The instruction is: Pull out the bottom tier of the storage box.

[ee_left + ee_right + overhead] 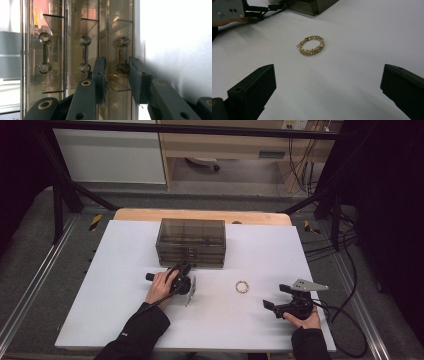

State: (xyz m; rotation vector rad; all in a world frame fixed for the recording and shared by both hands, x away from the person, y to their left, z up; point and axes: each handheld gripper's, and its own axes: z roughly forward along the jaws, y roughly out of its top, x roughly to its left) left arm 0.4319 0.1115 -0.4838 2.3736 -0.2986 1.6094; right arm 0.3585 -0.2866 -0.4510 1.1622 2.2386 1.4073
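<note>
While my two hands rest on a white table (pixel 115 320), I hold a black two-jaw gripper in each. My left gripper (pixel 182 268) sits just in front of the near face of a smoky, see-through drawer chest (pixel 191 241), which stands at the far middle of the table. Seen along that gripper's own jaws, the chest is turned on its side in the picture, and three dumbbell-shaped drawer handles show in a row. My left gripper's two dark pads stand on either side of one handle (pixel 122 53), the one beside the white table surface in that view. The pads (pixel 135 75) are close to the handle's lower knob, but a sliver of gap shows on each side, so I cannot tell whether they already press on it. The drawers look closed. My right gripper (pixel 273 308) lies near the right edge of the table, well apart from the chest, with its grey three-cornered plate on top. Its jaws are spread wide and hold nothing. Between the two grippers, on bare table, lies a gold bracelet (pixel 242 286) coiled into a small ring. In the right gripper view the bracelet (pixel 311 45) lies flat, farther out than the open jaws and touching neither of them.
</note>
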